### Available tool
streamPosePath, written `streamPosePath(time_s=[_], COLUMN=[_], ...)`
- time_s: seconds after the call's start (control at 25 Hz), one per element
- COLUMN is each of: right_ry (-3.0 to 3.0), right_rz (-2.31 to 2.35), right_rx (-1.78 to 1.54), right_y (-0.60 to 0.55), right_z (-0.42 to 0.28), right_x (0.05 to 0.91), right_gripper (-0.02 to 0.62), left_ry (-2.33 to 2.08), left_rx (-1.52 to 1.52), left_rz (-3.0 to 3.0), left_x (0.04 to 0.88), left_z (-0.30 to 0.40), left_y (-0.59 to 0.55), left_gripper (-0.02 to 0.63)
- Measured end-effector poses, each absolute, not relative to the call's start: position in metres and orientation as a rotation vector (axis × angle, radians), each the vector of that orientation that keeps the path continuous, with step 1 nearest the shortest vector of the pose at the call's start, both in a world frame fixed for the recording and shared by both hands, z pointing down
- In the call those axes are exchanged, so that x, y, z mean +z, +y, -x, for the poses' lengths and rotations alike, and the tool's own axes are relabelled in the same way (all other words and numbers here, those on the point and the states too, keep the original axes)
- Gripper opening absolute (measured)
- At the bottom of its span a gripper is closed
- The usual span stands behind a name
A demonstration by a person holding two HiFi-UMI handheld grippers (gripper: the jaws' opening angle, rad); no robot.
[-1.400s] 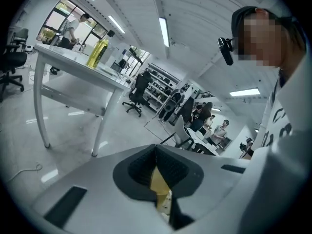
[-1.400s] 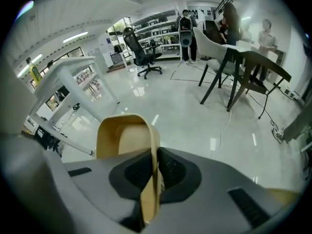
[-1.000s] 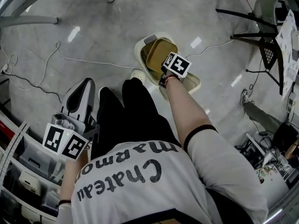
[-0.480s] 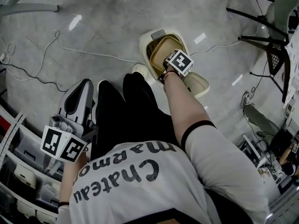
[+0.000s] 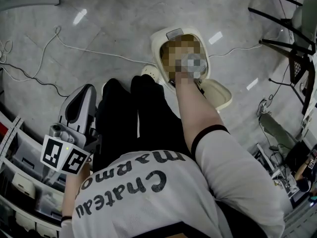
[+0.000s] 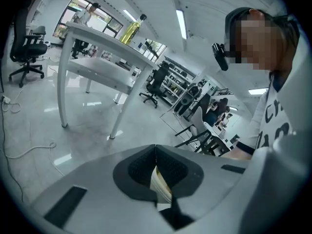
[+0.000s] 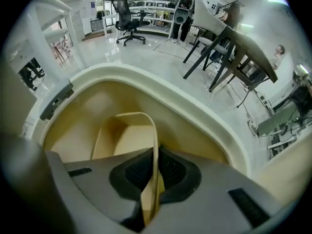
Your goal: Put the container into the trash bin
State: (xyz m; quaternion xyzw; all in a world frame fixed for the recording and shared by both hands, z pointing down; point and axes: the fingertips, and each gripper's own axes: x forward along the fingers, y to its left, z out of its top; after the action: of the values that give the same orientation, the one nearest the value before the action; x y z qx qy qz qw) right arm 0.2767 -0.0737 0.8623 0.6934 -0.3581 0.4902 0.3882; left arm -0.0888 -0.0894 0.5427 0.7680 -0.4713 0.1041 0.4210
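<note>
A cream trash bin (image 5: 163,36) stands open on the floor ahead of the person's feet. In the head view a blurred patch covers the bin's mouth and the right hand there. In the right gripper view, my right gripper (image 7: 157,152) is shut on the thin rim of a beige container (image 7: 129,136). The container hangs inside the bin's mouth (image 7: 161,84). My left gripper (image 5: 85,89) is low at the left, beside the person's leg. Its jaws are shut on a thin pale sheet (image 6: 161,186) with a yellowish edge.
The bin's lid (image 5: 218,94) lies flipped open to the right. A white shoe (image 5: 147,72) stands just left of the bin. Cables (image 5: 99,54) cross the floor. Shelving (image 5: 20,172) lines the left edge and chair legs (image 5: 282,43) the right. A white table (image 6: 97,57) stands ahead of the left gripper.
The right gripper has sunk with the container from above the bin down into its mouth. The left gripper has dropped a little.
</note>
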Motion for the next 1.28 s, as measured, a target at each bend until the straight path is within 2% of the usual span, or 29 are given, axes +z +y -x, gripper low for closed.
streamPosePath(time_s=[0.76, 1.16, 1.28], right_ry=[-0.973, -1.005, -1.007], right_rz=[-1.654, -1.597, -1.595], right_rx=[1.092, 1.196, 1.201], right_y=[-0.106, -0.092, -0.092], right_z=[-0.272, -0.277, -0.275], right_x=[0.93, 0.944, 0.94], right_gripper=[0.038, 0.046, 0.067], left_ry=[-1.248, -1.258, -1.255], left_rx=[0.235, 0.253, 0.245], left_rz=[-1.86, -1.827, -1.809], left_x=[0.601, 0.597, 0.594], left_z=[0.107, 0.103, 0.101], left_y=[-0.087, -0.087, -0.082], left_gripper=[0.024, 0.024, 0.025])
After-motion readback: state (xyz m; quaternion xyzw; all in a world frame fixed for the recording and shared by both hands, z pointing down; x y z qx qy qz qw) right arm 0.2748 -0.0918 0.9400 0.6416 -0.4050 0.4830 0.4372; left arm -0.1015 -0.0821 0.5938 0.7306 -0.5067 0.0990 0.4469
